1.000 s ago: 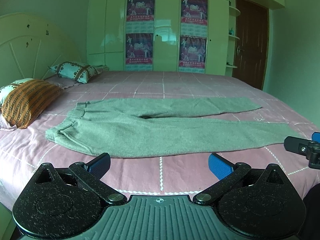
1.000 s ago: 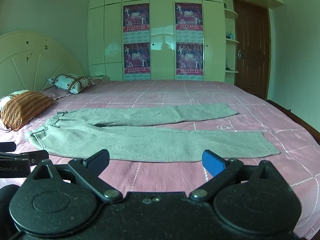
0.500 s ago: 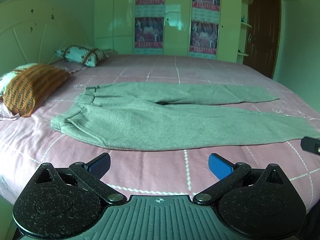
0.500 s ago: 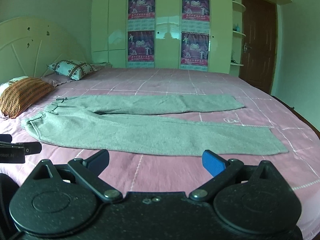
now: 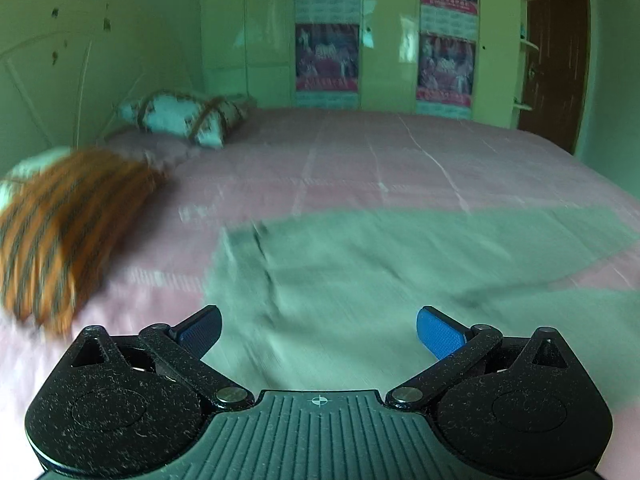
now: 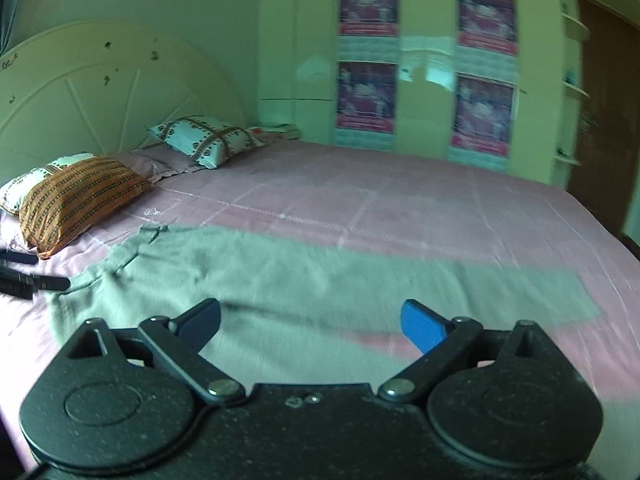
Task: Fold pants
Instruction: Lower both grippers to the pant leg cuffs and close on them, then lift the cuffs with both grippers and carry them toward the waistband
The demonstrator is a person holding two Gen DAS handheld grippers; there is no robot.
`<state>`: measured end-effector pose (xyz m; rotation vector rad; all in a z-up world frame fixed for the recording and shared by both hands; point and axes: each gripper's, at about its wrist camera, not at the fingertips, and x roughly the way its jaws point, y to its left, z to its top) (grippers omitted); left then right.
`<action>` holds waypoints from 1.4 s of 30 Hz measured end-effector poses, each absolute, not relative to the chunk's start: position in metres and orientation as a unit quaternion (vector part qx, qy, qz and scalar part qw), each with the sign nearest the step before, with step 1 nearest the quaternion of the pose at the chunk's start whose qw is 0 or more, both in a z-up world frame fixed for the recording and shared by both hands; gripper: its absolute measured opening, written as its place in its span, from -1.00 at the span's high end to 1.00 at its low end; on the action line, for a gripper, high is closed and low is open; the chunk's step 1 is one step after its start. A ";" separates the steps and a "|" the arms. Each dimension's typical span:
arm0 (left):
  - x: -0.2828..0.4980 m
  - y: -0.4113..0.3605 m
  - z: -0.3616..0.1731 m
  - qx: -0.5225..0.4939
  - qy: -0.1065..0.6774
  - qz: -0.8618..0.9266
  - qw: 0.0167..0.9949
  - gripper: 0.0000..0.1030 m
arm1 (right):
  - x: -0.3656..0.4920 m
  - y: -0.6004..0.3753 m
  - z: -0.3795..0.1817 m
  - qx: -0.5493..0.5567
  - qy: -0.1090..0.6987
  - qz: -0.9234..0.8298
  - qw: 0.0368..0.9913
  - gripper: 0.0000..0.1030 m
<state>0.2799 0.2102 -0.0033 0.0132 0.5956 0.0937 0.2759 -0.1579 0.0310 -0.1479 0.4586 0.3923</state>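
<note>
Grey-green pants (image 5: 360,264) lie flat on the pink bed, waistband to the left and both legs running right. In the right wrist view the pants (image 6: 280,276) fill the middle. My left gripper (image 5: 319,330) is open and empty, just above the waist part of the pants. My right gripper (image 6: 311,322) is open and empty, above the near leg around the crotch. The left gripper's fingers (image 6: 36,282) also show at the left edge of the right wrist view, beside the waistband.
The pink bedsheet (image 6: 360,200) covers a wide bed. An orange striped pillow (image 6: 76,200) and a white patterned pillow (image 6: 204,140) lie at the headboard on the left. Wardrobe doors with posters (image 6: 484,116) stand behind, a brown door (image 5: 556,52) at the right.
Both grippers moved forward and left over the pants, closer to the fabric. The left now looks at the waist, the right at the upper legs. Both stayed open.
</note>
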 end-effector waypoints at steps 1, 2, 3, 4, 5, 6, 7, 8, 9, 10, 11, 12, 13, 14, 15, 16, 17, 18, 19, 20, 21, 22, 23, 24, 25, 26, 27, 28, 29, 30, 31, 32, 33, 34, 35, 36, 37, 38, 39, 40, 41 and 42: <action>0.302 0.221 -0.005 0.016 0.292 0.046 0.955 -0.99 | 0.299 -0.151 0.029 -0.078 0.230 0.197 0.950 -0.41; 0.325 0.232 -0.009 0.021 0.298 0.053 0.953 -0.89 | 0.323 -0.144 0.025 -0.082 0.240 0.201 0.946 -0.30; 0.348 0.245 -0.015 0.017 0.303 0.054 0.951 -0.74 | 0.342 -0.139 0.021 -0.085 0.249 0.204 0.943 -0.27; 0.369 0.258 -0.022 0.006 0.312 0.052 0.949 -0.42 | 0.364 -0.133 0.016 -0.089 0.256 0.206 0.940 -0.24; 0.390 0.272 -0.031 -0.010 0.325 0.056 0.944 -0.27 | 0.384 -0.126 0.011 -0.095 0.260 0.210 0.938 -0.24; 0.408 0.284 -0.041 -0.023 0.335 0.058 0.940 -0.25 | 0.399 -0.121 0.005 -0.100 0.263 0.213 0.936 -0.23; 0.424 0.294 -0.052 -0.036 0.342 0.058 0.937 -0.21 | 0.415 -0.116 -0.001 -0.105 0.266 0.217 0.933 -0.20; 0.436 0.301 -0.061 -0.046 0.351 0.058 0.933 -0.21 | 0.428 -0.112 -0.006 -0.112 0.270 0.218 0.931 -0.11; 0.449 0.306 -0.069 -0.049 0.360 0.058 0.930 -0.20 | 0.445 -0.107 -0.013 -0.118 0.277 0.220 0.928 -0.06; 0.460 0.310 -0.075 -0.047 0.362 0.056 0.929 -0.20 | 0.457 -0.103 -0.019 -0.120 0.284 0.223 0.925 0.06; 0.469 0.312 -0.079 -0.046 0.362 0.052 0.929 -0.21 | 0.469 -0.100 -0.024 -0.122 0.290 0.229 0.921 0.14; 0.478 0.315 -0.083 -0.045 0.367 0.046 0.928 -0.20 | 0.481 -0.097 -0.031 -0.122 0.296 0.237 0.917 0.16; 0.487 0.315 -0.087 -0.038 0.376 0.041 0.925 -0.21 | 0.489 -0.094 -0.036 -0.124 0.300 0.246 0.913 0.20; 0.495 0.318 -0.091 -0.029 0.387 0.036 0.921 -0.21 | 0.498 -0.091 -0.040 -0.126 0.303 0.255 0.909 0.21; 0.501 0.318 -0.096 -0.020 0.398 0.032 0.917 -0.21 | 0.508 -0.085 -0.044 -0.131 0.307 0.265 0.904 0.21; 0.507 0.318 -0.100 -0.013 0.403 0.028 0.915 -0.21 | 0.516 -0.079 -0.047 -0.138 0.311 0.274 0.899 0.21; 0.510 0.319 -0.102 -0.010 0.404 0.025 0.914 -0.23 | 0.523 -0.073 -0.051 -0.146 0.312 0.281 0.896 0.21; 0.513 0.321 -0.103 -0.012 0.407 0.021 0.913 -0.24 | 0.530 -0.069 -0.054 -0.155 0.313 0.285 0.893 0.21; 0.516 0.325 -0.105 -0.018 0.410 0.017 0.912 -0.26 | 0.536 -0.066 -0.057 -0.165 0.315 0.288 0.889 0.21; 0.518 0.327 -0.107 -0.026 0.412 0.012 0.911 -0.26 | 0.543 -0.063 -0.060 -0.178 0.319 0.290 0.884 0.22; 0.518 0.329 -0.109 -0.033 0.413 0.007 0.910 -0.26 | 0.550 -0.061 -0.064 -0.197 0.324 0.289 0.879 0.24; 0.520 0.331 -0.111 -0.037 0.414 0.002 0.910 -0.26 | 0.556 -0.062 -0.067 -0.210 0.326 0.287 0.876 0.27; 0.520 0.333 -0.112 -0.040 0.412 -0.003 0.910 -0.26 | 0.560 -0.065 -0.069 -0.215 0.329 0.284 0.874 0.28; 0.520 0.335 -0.112 -0.044 0.408 -0.009 0.912 -0.26 | 0.566 -0.070 -0.070 -0.217 0.335 0.283 0.872 0.28; 0.521 0.337 -0.113 -0.045 0.406 -0.015 0.913 -0.26 | 0.571 -0.076 -0.072 -0.220 0.343 0.285 0.868 0.28; 0.521 0.338 -0.113 -0.045 0.403 -0.022 0.914 -0.26 | 0.573 -0.080 -0.073 -0.229 0.347 0.286 0.863 0.28; 0.521 0.340 -0.114 -0.047 0.401 -0.028 0.914 -0.26 | 0.576 -0.085 -0.076 -0.238 0.354 0.290 0.857 0.28; 0.523 0.341 -0.115 -0.050 0.399 -0.033 0.915 -0.25 | 0.582 -0.090 -0.080 -0.243 0.371 0.299 0.845 0.24; 0.524 0.343 -0.118 -0.054 0.396 -0.037 0.916 -0.25 | 0.589 -0.095 -0.083 -0.237 0.381 0.309 0.839 0.17; 0.525 0.343 -0.120 -0.057 0.393 -0.039 0.917 -0.25 | 0.594 -0.099 -0.084 -0.227 0.382 0.313 0.839 0.12; 0.525 0.343 -0.123 -0.061 0.386 -0.041 0.919 -0.19 | 0.597 -0.102 -0.085 -0.219 0.384 0.314 0.840 0.03; 0.527 0.345 -0.124 -0.066 0.380 -0.047 0.922 0.02 | 0.599 -0.103 -0.087 -0.216 0.390 0.317 0.837 0.01; 0.528 0.346 -0.125 -0.074 0.374 -0.047 0.923 0.05 | 0.599 -0.102 -0.087 -0.217 0.394 0.325 0.832 0.09; 0.528 0.347 -0.125 -0.077 0.369 -0.047 0.925 0.12 | 0.600 -0.102 -0.085 -0.213 0.402 0.336 0.825 0.42; 0.526 0.347 -0.125 -0.079 0.363 -0.051 0.927 0.26 | 0.599 -0.100 -0.082 -0.217 0.404 0.333 0.824 0.87; 0.523 0.347 -0.124 -0.083 0.355 -0.057 0.929 0.33 | 0.598 -0.099 -0.077 -0.220 0.409 0.336 0.819 1.00; 0.519 0.348 -0.121 -0.087 0.347 -0.062 0.932 0.41 | 0.594 -0.098 -0.072 -0.226 0.407 0.333 0.820 1.00; 0.514 0.348 -0.118 -0.086 0.337 -0.066 0.935 0.44 | 0.591 -0.099 -0.067 -0.227 0.400 0.331 0.824 1.00; 0.509 0.349 -0.114 -0.085 0.328 -0.070 0.938 0.46 | 0.584 -0.101 -0.060 -0.225 0.390 0.330 0.830 1.00; 0.504 0.350 -0.110 -0.083 0.322 -0.071 0.940 0.47 | 0.576 -0.103 -0.052 -0.226 0.378 0.332 0.834 1.00; 0.500 0.349 -0.104 -0.078 0.317 -0.073 0.942 0.49 | 0.565 -0.104 -0.044 -0.231 0.366 0.334 0.838 1.00; 0.494 0.349 -0.096 -0.075 0.307 -0.076 0.946 0.50 | 0.557 -0.105 -0.038 -0.234 0.354 0.333 0.842 1.00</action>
